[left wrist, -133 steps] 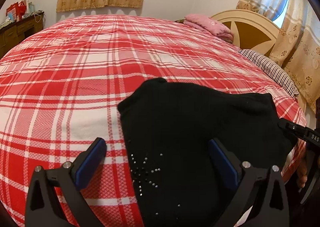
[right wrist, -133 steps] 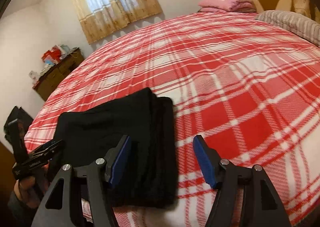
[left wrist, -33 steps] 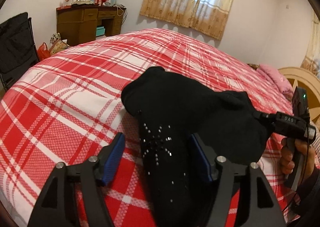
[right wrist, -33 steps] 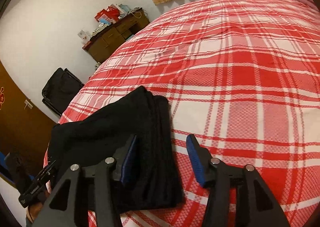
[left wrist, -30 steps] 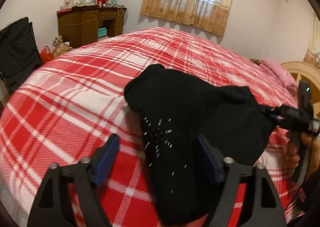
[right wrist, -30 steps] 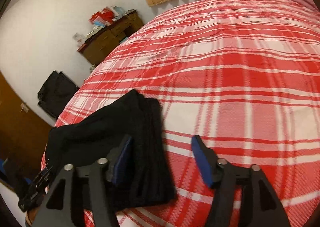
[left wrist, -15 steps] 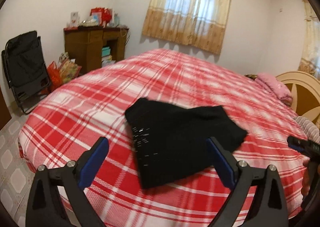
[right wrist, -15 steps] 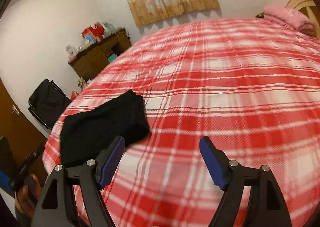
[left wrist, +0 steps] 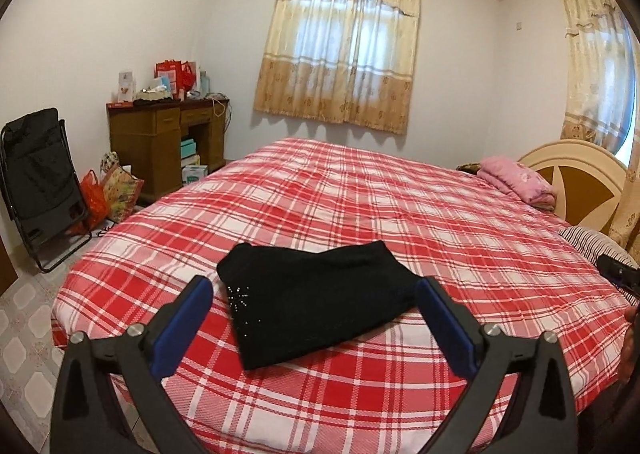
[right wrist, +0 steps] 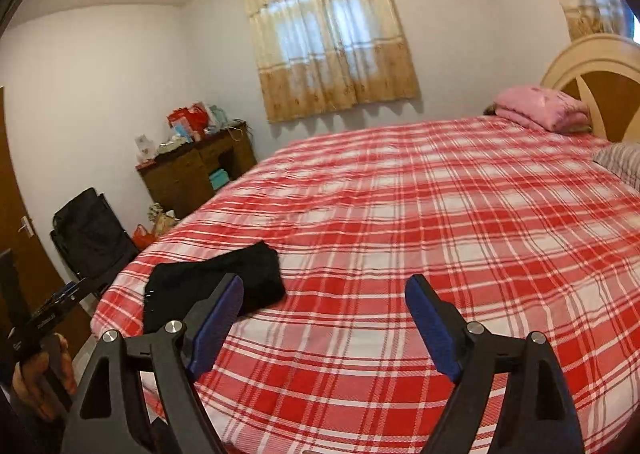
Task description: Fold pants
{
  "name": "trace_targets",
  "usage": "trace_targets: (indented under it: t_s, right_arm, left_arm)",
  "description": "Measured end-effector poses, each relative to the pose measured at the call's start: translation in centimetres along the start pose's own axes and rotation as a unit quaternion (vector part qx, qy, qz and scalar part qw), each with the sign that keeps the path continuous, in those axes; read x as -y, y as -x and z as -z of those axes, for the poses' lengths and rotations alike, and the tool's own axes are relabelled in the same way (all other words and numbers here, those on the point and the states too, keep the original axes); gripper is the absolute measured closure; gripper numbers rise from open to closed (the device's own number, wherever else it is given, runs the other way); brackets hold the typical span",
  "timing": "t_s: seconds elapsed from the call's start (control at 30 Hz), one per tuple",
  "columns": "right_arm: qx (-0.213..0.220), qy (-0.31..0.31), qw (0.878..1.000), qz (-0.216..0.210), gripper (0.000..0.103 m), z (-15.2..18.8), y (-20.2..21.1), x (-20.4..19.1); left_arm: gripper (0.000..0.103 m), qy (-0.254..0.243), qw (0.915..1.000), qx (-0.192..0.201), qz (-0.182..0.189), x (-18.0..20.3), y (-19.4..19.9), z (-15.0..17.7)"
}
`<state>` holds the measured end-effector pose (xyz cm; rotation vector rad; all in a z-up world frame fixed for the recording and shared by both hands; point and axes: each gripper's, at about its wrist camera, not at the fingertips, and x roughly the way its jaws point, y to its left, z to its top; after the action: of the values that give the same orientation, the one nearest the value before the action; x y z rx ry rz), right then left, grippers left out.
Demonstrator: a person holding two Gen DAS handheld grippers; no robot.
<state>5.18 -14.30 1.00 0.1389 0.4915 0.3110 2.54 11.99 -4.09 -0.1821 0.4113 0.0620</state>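
The black pants [left wrist: 316, 294] lay folded into a compact bundle near the foot corner of the bed [left wrist: 400, 206], resting flat on the red plaid cover with nothing holding them; that looked like a finished fold left to sit. The bundle sat close to the mattress's near edge and corner, so any further nudge toward you risked tipping it off.

Your left gripper [left wrist: 316, 318] hung above and short of the pants, its jaws having just spread wide, with only air between the blue pads. Your right gripper [right wrist: 324, 314] was off to the bundle's right over bare plaid, its jaws likewise just widened and empty.

Beyond the pants the bed stretched open toward the pink pillow [left wrist: 516, 178] and headboard [left wrist: 576, 174]. The wooden dresser [left wrist: 164, 142] and black folding chair [left wrist: 36, 182] stood well apart on the floor.
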Motion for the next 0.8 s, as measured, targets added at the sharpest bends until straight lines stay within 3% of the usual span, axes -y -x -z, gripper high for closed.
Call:
trace_targets:
  t_s: [0.27, 0.8]
  right_arm:
    - [0.02, 0.033, 0.999, -0.001, 0.018, 0.1, 1.6, -1.7]
    - [0.04, 0.022, 0.999, 0.014, 0.017, -0.5, 3.0, -0.9]
  left_arm:
    - [0.0, -0.007, 1.0, 0.005, 0.001, 0.5, 0.4, 0.0]
    - [0.0, -0.039, 0.9992, 0.013, -0.006, 2.1, 1.1, 0.0]
